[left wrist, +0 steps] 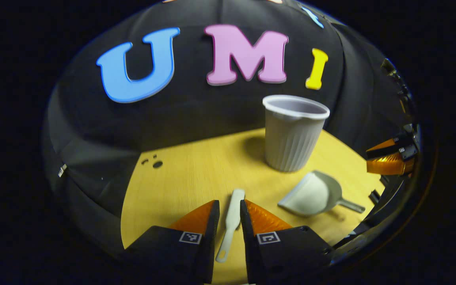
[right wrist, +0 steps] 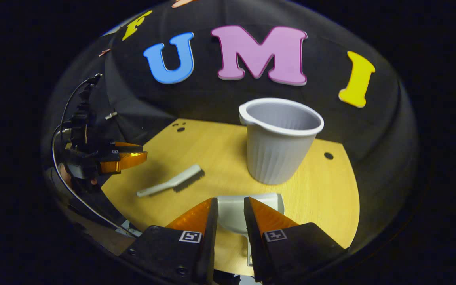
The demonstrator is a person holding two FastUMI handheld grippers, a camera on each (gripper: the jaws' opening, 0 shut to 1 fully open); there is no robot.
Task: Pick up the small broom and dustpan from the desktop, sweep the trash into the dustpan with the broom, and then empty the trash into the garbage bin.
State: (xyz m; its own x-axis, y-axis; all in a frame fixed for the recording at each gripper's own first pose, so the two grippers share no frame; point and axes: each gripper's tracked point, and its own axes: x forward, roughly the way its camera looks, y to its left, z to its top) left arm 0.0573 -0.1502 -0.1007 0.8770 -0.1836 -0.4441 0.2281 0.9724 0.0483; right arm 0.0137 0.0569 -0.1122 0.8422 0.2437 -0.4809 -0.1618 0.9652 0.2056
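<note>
A small pale broom [left wrist: 234,213] lies flat on the wooden desktop [left wrist: 180,178], handle towards me. My left gripper [left wrist: 229,204] hovers over it, open by a narrow gap, with the broom seen between the fingers and untouched. The right gripper view shows the same broom [right wrist: 172,180] on the desktop, with the left gripper [right wrist: 145,156] off to its left above the table edge. A grey dustpan [left wrist: 311,194] rests mouth down beside the bin. My right gripper [right wrist: 230,201] stands open just above the dustpan [right wrist: 234,215], whose handle points back at me.
A ribbed grey garbage bin [right wrist: 277,146] stands upright at the back middle of the desktop [right wrist: 323,190]. Small dark spots [left wrist: 157,164] mark the table's far corners. A hand [right wrist: 67,176] and cables sit behind the left gripper. The right gripper [left wrist: 368,157] hangs at the table's right edge.
</note>
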